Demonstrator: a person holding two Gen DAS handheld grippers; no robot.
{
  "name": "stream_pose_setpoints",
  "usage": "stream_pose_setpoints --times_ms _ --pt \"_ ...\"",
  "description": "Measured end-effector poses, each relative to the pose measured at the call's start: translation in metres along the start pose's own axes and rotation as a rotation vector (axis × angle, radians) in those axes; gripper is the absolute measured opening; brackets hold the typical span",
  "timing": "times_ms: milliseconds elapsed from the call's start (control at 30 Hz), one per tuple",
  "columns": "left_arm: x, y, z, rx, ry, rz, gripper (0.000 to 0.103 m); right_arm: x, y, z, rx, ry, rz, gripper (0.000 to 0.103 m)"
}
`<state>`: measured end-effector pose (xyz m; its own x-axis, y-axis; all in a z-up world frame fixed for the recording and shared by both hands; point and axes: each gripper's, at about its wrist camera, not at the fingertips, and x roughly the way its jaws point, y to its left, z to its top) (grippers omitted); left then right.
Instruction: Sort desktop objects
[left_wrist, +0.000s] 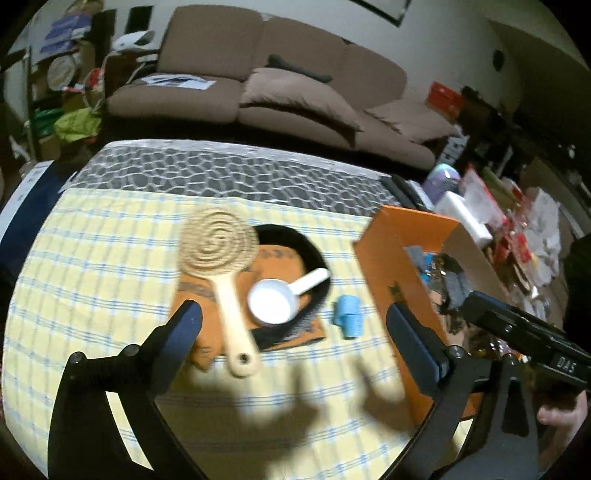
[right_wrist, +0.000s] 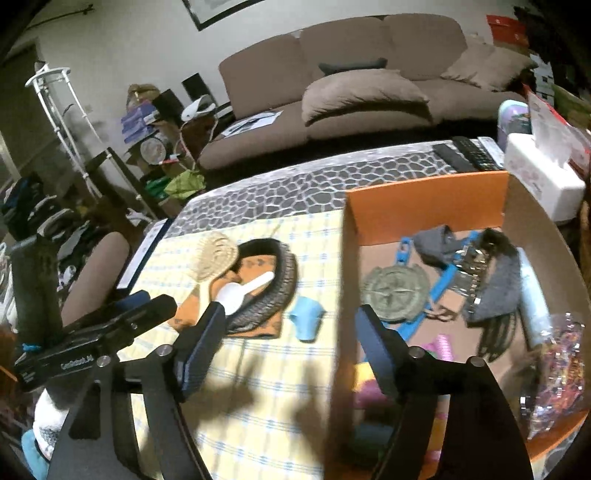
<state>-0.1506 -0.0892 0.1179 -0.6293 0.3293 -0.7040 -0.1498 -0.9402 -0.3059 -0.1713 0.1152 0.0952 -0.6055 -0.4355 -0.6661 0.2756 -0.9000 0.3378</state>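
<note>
Grippers, left (left_wrist: 293, 321) and right (right_wrist: 291, 321), both gape wide, holding nothing. Brush (left_wrist: 221, 266) and scoop (left_wrist: 277, 299) lie on cloth (left_wrist: 110, 258); box (left_wrist: 391, 266) at three o'clock.

Left gripper (left_wrist: 291, 325): jaws spread wide, nothing between them, held aloft. Right gripper (right_wrist: 291, 332): jaws likewise wide apart, empty. The two sit side by side, near each other.
</note>
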Motion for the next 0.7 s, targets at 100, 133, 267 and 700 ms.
stream_pose_setpoints --times_ms 100,133,267,700 --pt "-0.002 0.019 0.002 -0.024 -0.001 0.020 0.100 0.011 0.015 0.001 -0.014 0.005 0.009 0.076" --pt "-0.002 0.026 0.003 -0.034 0.000 0.025 0.100 0.015 0.018 0.001 -0.018 0.008 0.011 0.076" --pt "0.004 0.050 0.001 -0.071 0.024 0.044 0.100 0.034 0.034 -0.002 -0.044 0.025 0.011 0.076" --pt "0.041 0.067 -0.010 -0.138 0.119 -0.015 0.086 0.110 0.046 -0.026 -0.095 0.147 -0.091 0.043"
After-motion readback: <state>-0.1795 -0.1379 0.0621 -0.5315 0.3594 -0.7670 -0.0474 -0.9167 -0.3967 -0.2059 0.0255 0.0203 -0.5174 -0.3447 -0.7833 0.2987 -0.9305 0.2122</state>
